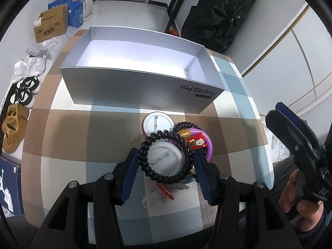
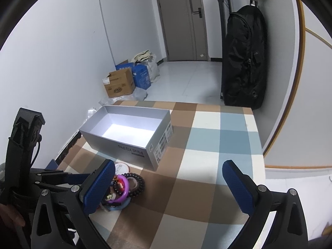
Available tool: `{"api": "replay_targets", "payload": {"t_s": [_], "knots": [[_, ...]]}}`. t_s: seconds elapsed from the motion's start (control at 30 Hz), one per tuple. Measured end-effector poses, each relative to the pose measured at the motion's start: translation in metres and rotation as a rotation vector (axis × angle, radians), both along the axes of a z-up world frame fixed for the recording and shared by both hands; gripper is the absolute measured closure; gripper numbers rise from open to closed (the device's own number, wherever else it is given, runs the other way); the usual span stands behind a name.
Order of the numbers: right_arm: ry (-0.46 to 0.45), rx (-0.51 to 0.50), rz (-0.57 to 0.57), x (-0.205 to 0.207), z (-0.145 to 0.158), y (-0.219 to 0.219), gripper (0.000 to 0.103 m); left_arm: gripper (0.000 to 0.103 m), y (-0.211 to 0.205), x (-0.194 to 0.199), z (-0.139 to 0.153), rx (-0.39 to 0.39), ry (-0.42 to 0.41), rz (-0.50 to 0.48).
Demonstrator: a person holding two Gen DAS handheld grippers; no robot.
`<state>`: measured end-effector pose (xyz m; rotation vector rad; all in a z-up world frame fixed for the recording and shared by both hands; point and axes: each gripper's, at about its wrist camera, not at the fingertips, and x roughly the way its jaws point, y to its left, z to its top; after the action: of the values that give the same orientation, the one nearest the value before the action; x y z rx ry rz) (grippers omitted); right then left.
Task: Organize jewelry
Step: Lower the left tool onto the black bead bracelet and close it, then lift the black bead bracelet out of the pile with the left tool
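Only my left wrist view shows my left claw (image 1: 166,161) spread wide around the black bead bracelet (image 1: 165,155), which lies on a white pin badge (image 1: 164,158) atop the jewelry pile on the checked surface (image 1: 62,128). Beyond, the silver box (image 1: 143,83) lies open, its long side facing me. My right claw (image 2: 169,184) hangs wide, holding nothing.
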<state>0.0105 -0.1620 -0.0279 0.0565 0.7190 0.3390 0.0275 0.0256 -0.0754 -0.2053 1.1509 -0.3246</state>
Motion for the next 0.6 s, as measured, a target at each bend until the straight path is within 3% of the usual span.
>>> {"api": "replay_targets", "payload": {"t_s": [0.27, 0.3, 0.37, 0.6], "knots": [[0.001, -0.009, 0.007, 0.0005, -0.0005, 0.0029, 0.000, 0.056, 0.0039, -0.0008, 0.0048, 0.009, -0.049, 0.005], [0.000, -0.009, 0.007, 0.0005, -0.0006, 0.0031, 0.000, 0.058, 0.0037, -0.0010, 0.0057, 0.005, -0.055, 0.004], [0.000, -0.008, 0.006, 0.0006, -0.0008, 0.0033, 0.000, 0.076, 0.0033, -0.0023, 0.0078, -0.006, -0.065, -0.009], [0.000, -0.012, 0.010, 0.0001, -0.0010, 0.0040, 0.000, 0.092, 0.0039, -0.0003, 0.0072, -0.039, -0.046, -0.024]]}}
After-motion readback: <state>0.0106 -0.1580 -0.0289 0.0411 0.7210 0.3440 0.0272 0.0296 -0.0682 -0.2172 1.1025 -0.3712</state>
